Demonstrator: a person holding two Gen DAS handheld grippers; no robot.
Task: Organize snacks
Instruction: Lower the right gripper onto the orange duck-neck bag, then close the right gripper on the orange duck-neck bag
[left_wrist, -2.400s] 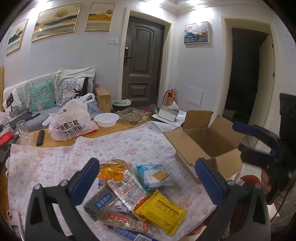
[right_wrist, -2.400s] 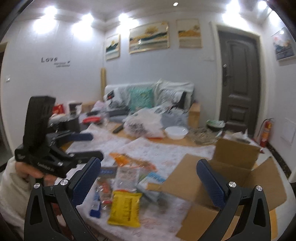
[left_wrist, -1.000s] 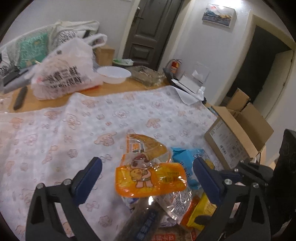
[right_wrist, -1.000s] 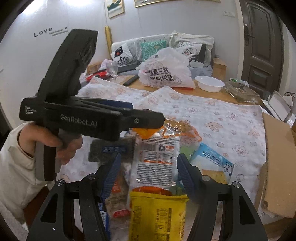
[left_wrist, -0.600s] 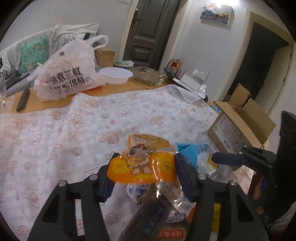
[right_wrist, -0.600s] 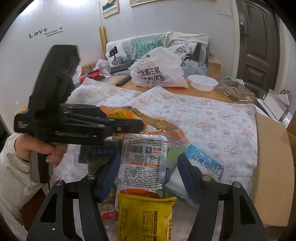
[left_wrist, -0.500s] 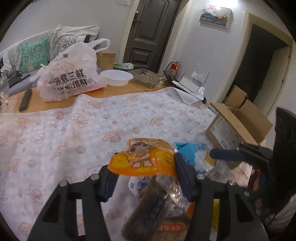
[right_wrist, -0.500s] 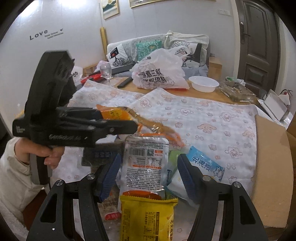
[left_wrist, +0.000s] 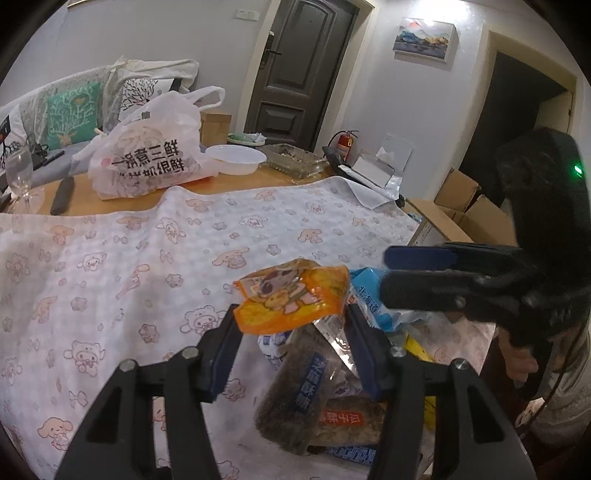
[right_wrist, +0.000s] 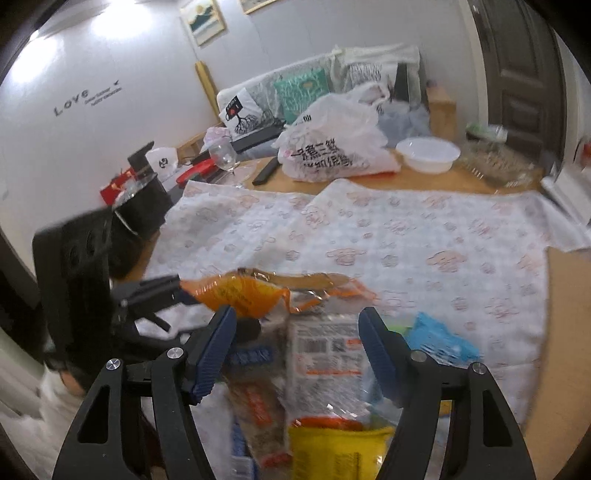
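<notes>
Living-room table under a white cartoon-print cloth (left_wrist: 184, 236); takeaway bag (left_wrist: 144, 158) and white bowl (left_wrist: 236, 158) at 11–12 o'clock in the left wrist view, open cardboard box (left_wrist: 454, 218) at 3 o'clock off the table edge. We hold the left gripper (left_wrist: 291, 325) closed on the orange snack packet (left_wrist: 295, 295), pinched at its lower edge and raised clear of the pile, so we judge it can travel without dragging neighbours. Beneath it lie the dark seaweed pack (left_wrist: 295, 380) and, at 2 o'clock, the blue cracker bag (left_wrist: 376, 299). The right gripper (right_wrist: 295, 350) is partly open and holds nothing, poised above the clear barcode pack (right_wrist: 325, 354); the yellow packet (right_wrist: 336, 450) sits at 6 o'clock in its view. We judge the box the likely destination.
</notes>
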